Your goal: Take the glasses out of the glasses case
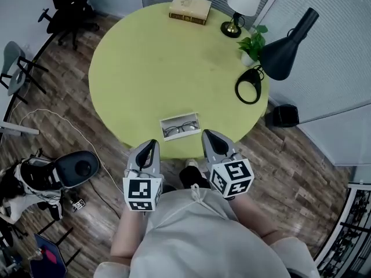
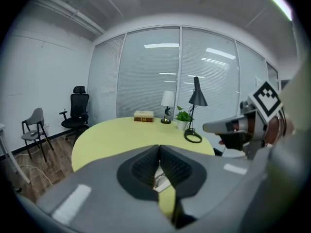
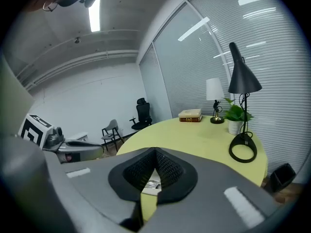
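An open white glasses case (image 1: 180,126) lies near the front edge of the round yellow-green table (image 1: 151,62), with dark-framed glasses (image 1: 179,128) inside it. My left gripper (image 1: 152,145) hangs just short of the table edge, left of the case, shut and empty. My right gripper (image 1: 208,135) sits to the case's right, also shut with nothing held. In the left gripper view the jaws (image 2: 159,150) meet, and a sliver of the case (image 2: 163,181) shows below them. The right gripper (image 3: 154,152) likewise shows its jaws pressed together above the case (image 3: 151,184).
At the table's far side lie a book (image 1: 189,8), a white-shaded lamp (image 1: 243,3), a potted plant (image 1: 253,44) and a black desk lamp (image 1: 282,46) with a ring base (image 1: 248,86). Office chairs (image 1: 69,7) stand on the floor at left, a black box (image 1: 284,116) at right.
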